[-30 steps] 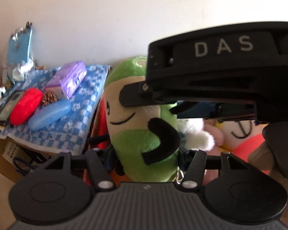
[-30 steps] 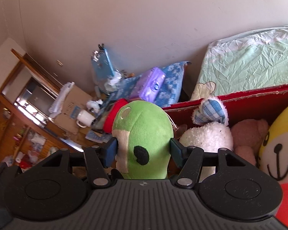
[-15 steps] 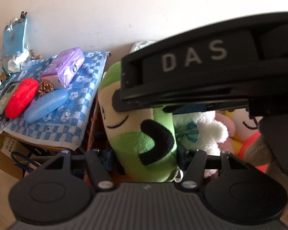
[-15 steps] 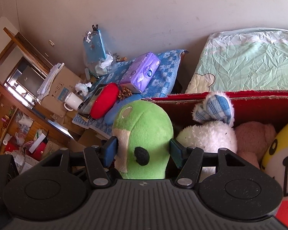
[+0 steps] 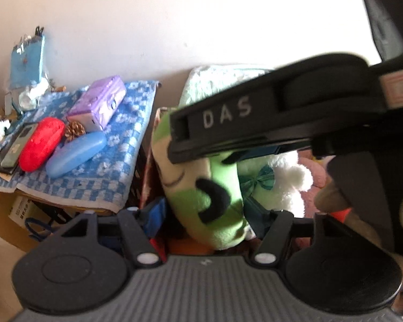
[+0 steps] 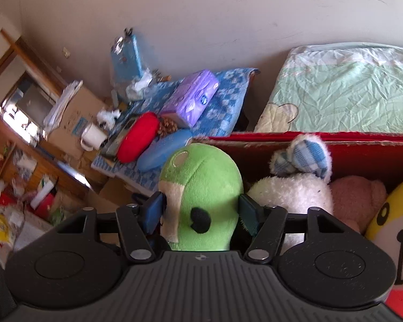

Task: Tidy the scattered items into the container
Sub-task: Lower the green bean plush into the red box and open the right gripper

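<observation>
- Left hand-held gripper [image 5: 204,212]: jaws opening, green plush toy with cream face and black mouth [image 5: 215,201] sits between them. Left blue pad [image 5: 155,214] stands clear of the plush; right pad is at its side, contact can't be confirmed.
- Right hand-held gripper [image 6: 200,210]: jaws opening, same green plush toy [image 6: 201,187] between them. Blue pads [image 6: 154,209] sit against both sides of its head.
- In the left wrist view the right hand-held gripper's black body marked "DAS" [image 5: 268,118] crosses just above the plush.
- Plush is at the left end of the red cardboard box [image 6: 362,155], directly ahead of both grippers.
- Right of the plush in the box: white fluffy toy with blue checked ears [image 6: 290,187], pink plush [image 6: 357,198], yellow smiley plush [image 6: 395,230].
- Ahead-left, outside the box: surface with blue checked cloth [image 6: 228,102] carrying purple tissue pack [image 6: 190,98], red oval case [image 6: 138,136], blue oval case [image 6: 164,150], pine cone [image 6: 168,127].
- Beyond the box: bed with pale green cover [image 6: 344,94].
</observation>
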The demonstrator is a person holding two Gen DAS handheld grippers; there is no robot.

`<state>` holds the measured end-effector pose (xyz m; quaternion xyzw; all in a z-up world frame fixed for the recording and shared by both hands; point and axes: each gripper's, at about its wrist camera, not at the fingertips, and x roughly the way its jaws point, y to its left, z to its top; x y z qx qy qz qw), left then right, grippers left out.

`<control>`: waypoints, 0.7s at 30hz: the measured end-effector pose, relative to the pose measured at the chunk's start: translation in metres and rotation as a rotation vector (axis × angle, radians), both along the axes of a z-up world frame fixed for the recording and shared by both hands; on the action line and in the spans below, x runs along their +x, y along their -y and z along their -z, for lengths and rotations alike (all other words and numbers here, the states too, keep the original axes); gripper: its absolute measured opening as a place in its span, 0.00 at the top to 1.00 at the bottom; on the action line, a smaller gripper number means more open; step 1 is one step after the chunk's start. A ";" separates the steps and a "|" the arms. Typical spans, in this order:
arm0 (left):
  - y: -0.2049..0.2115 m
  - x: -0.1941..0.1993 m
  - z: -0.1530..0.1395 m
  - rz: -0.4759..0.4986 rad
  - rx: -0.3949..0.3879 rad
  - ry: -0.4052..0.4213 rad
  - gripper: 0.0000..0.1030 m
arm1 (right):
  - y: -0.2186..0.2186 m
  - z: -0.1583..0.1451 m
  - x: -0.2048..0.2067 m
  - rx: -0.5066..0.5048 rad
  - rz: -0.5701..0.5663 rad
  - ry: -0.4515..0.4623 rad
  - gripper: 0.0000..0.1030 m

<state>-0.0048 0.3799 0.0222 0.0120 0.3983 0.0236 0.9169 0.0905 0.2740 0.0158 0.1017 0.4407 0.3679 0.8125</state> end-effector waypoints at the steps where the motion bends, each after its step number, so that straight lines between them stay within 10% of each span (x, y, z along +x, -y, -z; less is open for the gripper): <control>1: 0.000 -0.001 0.000 0.010 -0.003 0.006 0.39 | 0.002 -0.002 -0.001 0.001 0.008 0.011 0.39; 21: -0.002 0.020 0.015 0.018 -0.003 -0.051 0.30 | 0.019 -0.005 0.005 0.085 0.031 -0.023 0.58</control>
